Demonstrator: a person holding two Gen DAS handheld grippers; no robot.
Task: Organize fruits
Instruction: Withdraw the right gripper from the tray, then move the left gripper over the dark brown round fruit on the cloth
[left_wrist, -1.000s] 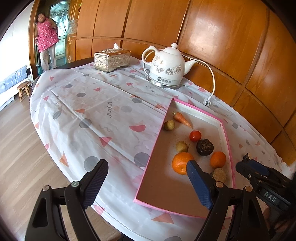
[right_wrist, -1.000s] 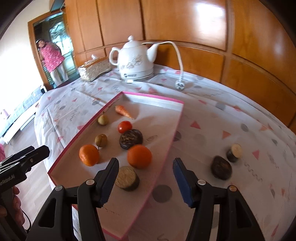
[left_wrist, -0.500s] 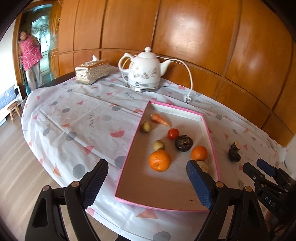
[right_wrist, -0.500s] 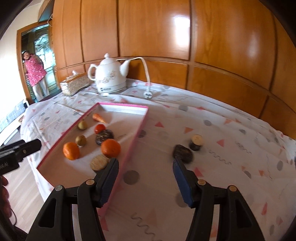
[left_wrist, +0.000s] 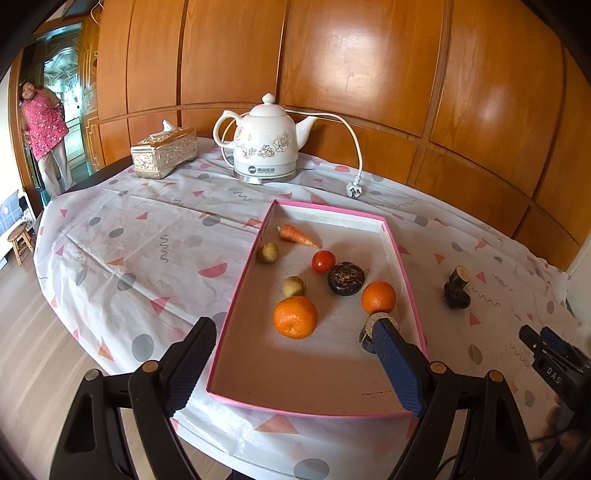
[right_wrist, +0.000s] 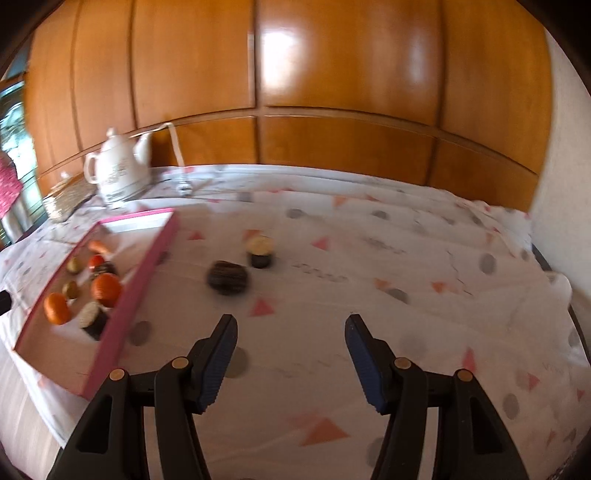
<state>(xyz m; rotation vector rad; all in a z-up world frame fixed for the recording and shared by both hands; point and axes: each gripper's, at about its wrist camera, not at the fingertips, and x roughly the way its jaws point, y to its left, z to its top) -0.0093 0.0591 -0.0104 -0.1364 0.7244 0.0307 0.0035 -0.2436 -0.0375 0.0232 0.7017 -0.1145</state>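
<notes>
Far left, the left gripper (left_wrist: 291, 354) is hovering over the near end of the pink tray (left_wrist: 236, 295), jaws spread wide with nothing between them. Inside the tray, the carrot (left_wrist: 295, 235), the tomato (left_wrist: 323, 261), two oranges and a few dark and brownish pieces are sitting loose.

Moving right, off the tray, the two stragglers are lying on the tablecloth (right_wrist: 369, 258): the dark round piece (right_wrist: 227, 277) and, just behind and right of it, the cut-topped dark piece (right_wrist: 260, 251), close together but whether touching I cannot tell.

Further right, the right gripper (right_wrist: 291, 360) is hanging over the bare cloth, jaws spread and empty. The dark round piece is lying ahead and to the left of its gap, between that gripper and the tray's right wall. The picture is blurring there, so the piece's long axis is hard to call. The right hand looks the nearer one, and it would need to swing left to centre the piece.
</notes>
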